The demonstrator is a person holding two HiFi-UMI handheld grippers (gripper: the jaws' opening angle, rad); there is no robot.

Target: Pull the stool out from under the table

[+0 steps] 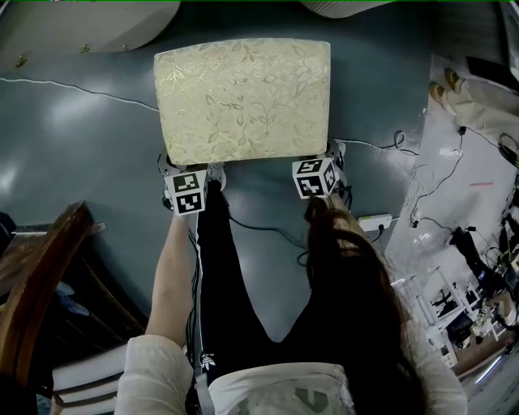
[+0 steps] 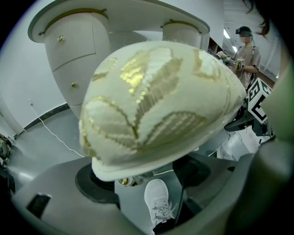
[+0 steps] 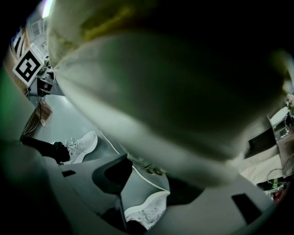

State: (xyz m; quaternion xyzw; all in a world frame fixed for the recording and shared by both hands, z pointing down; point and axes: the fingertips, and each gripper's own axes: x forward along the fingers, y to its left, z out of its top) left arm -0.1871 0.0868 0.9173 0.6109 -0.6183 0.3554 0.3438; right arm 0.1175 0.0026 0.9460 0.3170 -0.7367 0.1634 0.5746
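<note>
The stool point(image 1: 243, 101) has a cream cushion with a gold leaf pattern and stands on the grey floor, out in front of the white table point(image 1: 81, 24). My left gripper point(image 1: 188, 172) is at its near left corner and my right gripper point(image 1: 318, 166) at its near right corner. In the left gripper view the cushion point(image 2: 161, 105) fills the frame; the left gripper point(image 2: 144, 174) reaches under its rim beside a gold stud. In the right gripper view the blurred seat point(image 3: 174, 92) lies over the right gripper point(image 3: 149, 176). Both grippers' fingertips are hidden beneath the seat, and both look shut on the stool's corners.
The person's legs and white shoes point(image 2: 158, 197) stand between the grippers. A cable point(image 1: 73, 87) and a power strip point(image 1: 375, 221) lie on the floor. A wooden chair point(image 1: 40, 275) is near left, a cluttered bench point(image 1: 462, 308) at right. Another person point(image 2: 245, 50) stands beyond.
</note>
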